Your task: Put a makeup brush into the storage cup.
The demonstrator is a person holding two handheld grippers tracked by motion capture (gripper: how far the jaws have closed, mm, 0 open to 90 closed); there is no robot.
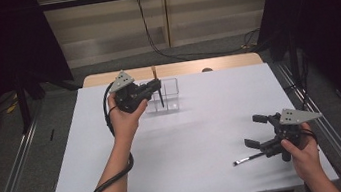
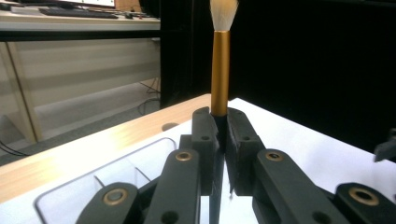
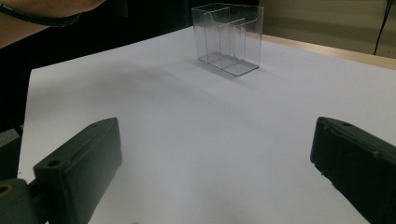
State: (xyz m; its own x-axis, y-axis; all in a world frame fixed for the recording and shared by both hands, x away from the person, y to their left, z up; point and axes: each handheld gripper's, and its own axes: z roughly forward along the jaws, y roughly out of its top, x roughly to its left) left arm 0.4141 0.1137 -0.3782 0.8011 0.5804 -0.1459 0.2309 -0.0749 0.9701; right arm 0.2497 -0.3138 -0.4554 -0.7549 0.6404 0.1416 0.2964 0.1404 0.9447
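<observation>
Near the far edge of the white tabletop (image 1: 176,150), left of centre, the left gripper (image 1: 156,84) holds a makeup brush (image 2: 220,70) upright over the clear acrylic organizer (image 1: 164,97), its jaws clamped on the black handle just below the gold ferrule. The brush looks light, stiff and smooth, so it could slip; the grip near the ferrule seems sound. Its pale bristles point up. By the right edge, the right gripper (image 1: 256,130) rests with jaws spread wide, holding nothing, just beside a second, dark brush (image 1: 248,159) lying flat.
</observation>
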